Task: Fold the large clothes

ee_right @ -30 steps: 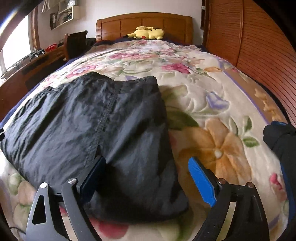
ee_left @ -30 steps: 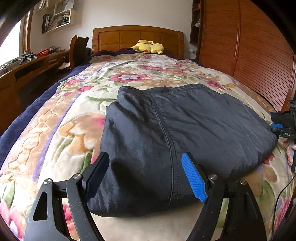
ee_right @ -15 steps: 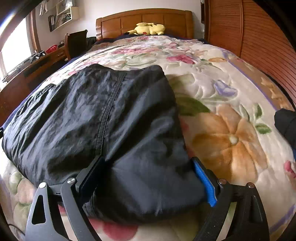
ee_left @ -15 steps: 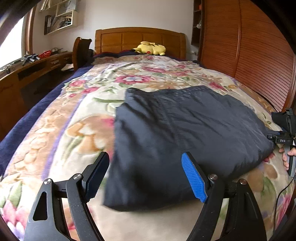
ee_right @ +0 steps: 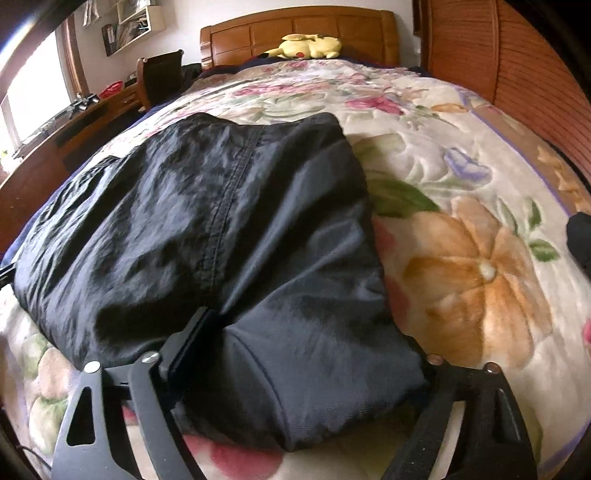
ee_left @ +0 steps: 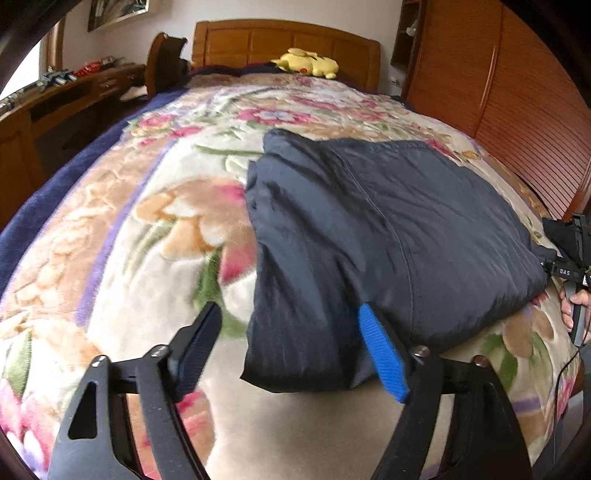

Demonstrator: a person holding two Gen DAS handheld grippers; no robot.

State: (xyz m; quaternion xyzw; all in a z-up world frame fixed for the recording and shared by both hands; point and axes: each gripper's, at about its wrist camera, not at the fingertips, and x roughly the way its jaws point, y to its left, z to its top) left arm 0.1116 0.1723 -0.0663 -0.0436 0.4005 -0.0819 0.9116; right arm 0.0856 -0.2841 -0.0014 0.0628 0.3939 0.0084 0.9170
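Dark jacket [ee_left: 388,236]: folded into a thick pad, lying on the floral blanket [ee_left: 147,229] toward the foot edge of the bed, seam running lengthwise.

Left gripper [ee_left: 291,350]: fingers spread wide, the jacket's near left corner between them, blue pad [ee_left: 380,354] against the cloth.

Right gripper [ee_right: 303,354]: fingers spread, the jacket's near right corner bulging between them and covering the right finger; black left finger [ee_right: 192,339] pressed into the fabric.

Left view only: the other handset at the right edge, held in a hand [ee_left: 576,306], lettered "DAS".

Right view only: wall shelf [ee_right: 129,26] of books.

Both views: yellow plush toy [ee_left: 306,62] at the wooden headboard [ee_left: 258,40].
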